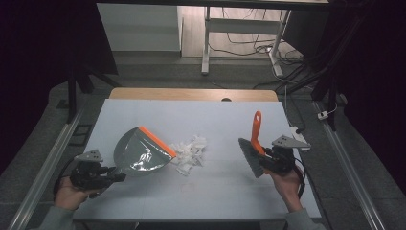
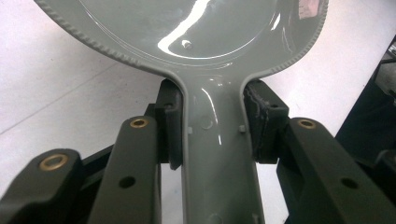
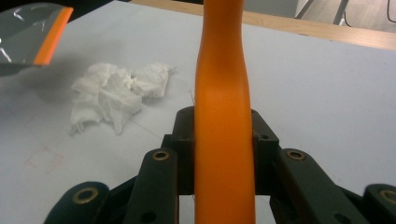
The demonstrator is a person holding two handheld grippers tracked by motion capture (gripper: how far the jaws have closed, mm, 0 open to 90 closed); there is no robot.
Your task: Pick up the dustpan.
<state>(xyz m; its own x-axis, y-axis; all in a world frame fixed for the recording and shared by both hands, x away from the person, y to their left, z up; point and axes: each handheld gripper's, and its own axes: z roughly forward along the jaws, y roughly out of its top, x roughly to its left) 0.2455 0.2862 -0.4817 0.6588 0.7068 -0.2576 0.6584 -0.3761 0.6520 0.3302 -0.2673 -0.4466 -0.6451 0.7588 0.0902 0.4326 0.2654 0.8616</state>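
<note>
The left gripper point(image 1: 107, 176) is clamped on the handle of the grey dustpan point(image 1: 141, 153), near the table's point(image 1: 143, 115) left edge; the pan's orange lip point(image 1: 157, 141) faces right, lifted a little, just beside the pile of white paper scraps point(image 1: 191, 152) at the middle; in the left gripper view both pads point(image 2: 170, 123) press the handle's sides; the right gripper point(image 1: 268, 163) is clamped on the brush's point(image 1: 253, 153) orange handle, to the right of the scraps and apart from them; bristles hang toward the table.
</note>
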